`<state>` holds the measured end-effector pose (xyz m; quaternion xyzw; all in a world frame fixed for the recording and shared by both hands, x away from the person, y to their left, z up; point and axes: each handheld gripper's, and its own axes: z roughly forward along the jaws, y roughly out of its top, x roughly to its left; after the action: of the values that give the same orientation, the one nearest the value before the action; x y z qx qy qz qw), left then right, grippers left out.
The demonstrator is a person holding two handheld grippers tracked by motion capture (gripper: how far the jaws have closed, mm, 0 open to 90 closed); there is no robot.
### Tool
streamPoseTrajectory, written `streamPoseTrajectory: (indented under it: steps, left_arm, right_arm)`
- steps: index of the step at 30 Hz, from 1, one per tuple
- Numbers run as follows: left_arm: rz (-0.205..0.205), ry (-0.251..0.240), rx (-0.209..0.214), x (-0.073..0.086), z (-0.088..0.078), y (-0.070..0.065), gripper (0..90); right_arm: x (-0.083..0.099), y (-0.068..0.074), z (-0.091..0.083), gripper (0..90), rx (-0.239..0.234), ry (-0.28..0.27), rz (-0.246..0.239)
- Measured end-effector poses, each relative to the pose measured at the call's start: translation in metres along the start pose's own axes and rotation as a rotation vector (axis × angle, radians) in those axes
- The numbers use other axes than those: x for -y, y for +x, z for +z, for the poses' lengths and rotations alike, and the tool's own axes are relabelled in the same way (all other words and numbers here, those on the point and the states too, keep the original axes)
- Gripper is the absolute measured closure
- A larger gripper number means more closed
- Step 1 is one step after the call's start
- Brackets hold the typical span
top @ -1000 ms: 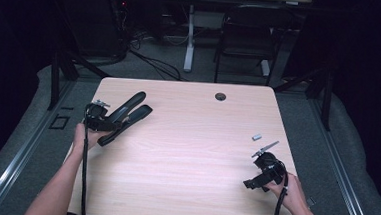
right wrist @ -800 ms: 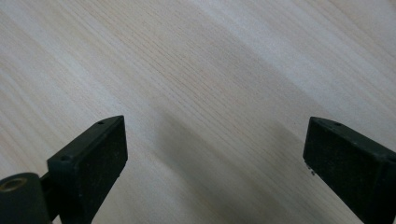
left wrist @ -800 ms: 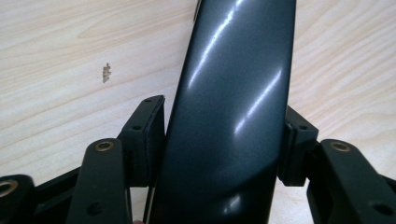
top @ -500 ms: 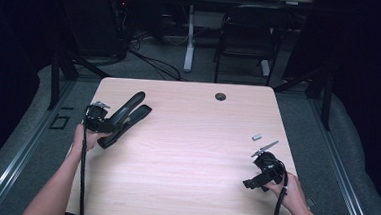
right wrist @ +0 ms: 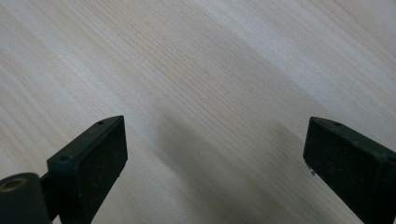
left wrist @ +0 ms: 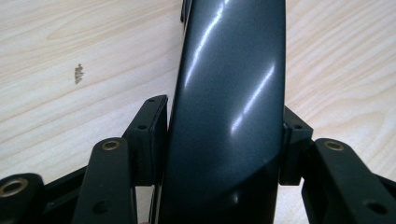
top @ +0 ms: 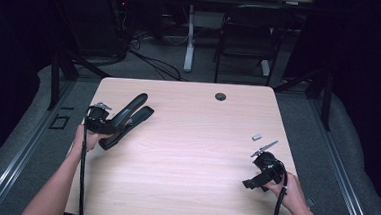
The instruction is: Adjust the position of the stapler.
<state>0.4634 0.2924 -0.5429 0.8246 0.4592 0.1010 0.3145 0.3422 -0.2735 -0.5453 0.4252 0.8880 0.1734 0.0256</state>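
From the high view, the person's left forearm comes up from the bottom left, hand wrapped round the left gripper (top: 108, 124) near the table's (top: 188, 187) left edge, its nose aimed up and to the right. Between its jaws sits a long dark stapler (top: 130, 118), two arms splayed apart, lying slantwise on the left part of the wood. Over at the near right corner, the right hand holds the right gripper (top: 264, 168), with a small grey piece (top: 257, 137) lying just beyond it. Against a second ago, both hands sit where they were; the left jaws have just been closing in on the stapler, which has kept its spot. Left gripper view now: the glossy dark stapler (left wrist: 229, 107) runs straight up the middle, and both black pads (left wrist: 152, 135) press on its sides, a firm pinch on it. Right gripper view: the right gripper's (right wrist: 215, 154) jaws stand wide apart over bare wood, nothing between them.
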Motion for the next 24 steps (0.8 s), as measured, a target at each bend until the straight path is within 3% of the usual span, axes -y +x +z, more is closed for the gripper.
streamPoseTrajectory:
  steps: [10,24]
  left_arm:
    - [0.025,0.013,0.018,-0.001,0.001,-0.005,46.9]
    - [0.092,0.025,0.066,-0.002,0.003,-0.018,46.9]
  right_arm:
    - [-0.001,0.001,-0.001,6.0,-0.006,0.001,-0.006]
    - [-0.001,0.002,0.002,6.0,-0.013,-0.015,0.008]
